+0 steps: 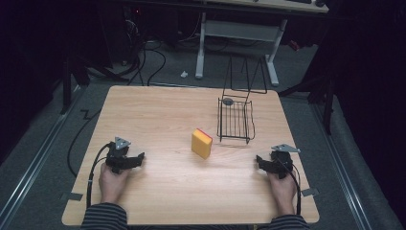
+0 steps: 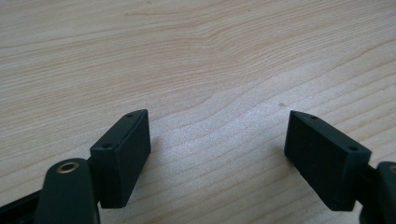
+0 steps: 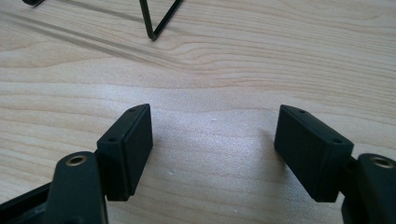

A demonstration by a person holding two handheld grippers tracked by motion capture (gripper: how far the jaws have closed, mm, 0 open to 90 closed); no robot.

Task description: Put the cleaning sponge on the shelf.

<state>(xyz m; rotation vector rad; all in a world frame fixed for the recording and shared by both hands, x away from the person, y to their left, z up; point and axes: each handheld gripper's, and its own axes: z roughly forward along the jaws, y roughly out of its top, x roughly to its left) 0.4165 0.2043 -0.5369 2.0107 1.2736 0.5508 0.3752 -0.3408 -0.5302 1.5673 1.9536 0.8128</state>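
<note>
While both grippers' fingers gape wide and empty, the yellow sponge stands on edge, long axis running toward the wire basket.

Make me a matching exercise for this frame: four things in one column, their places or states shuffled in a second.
Things:
1. sponge
2. wire basket
3. left hand-held gripper
4. right hand-held gripper

Places or states:
A. open, near the table's right front
B. stands at mid-table
C. open, near the left front
D. behind and right of the sponge

Pairs: 1-B, 2-D, 3-C, 4-A
</note>
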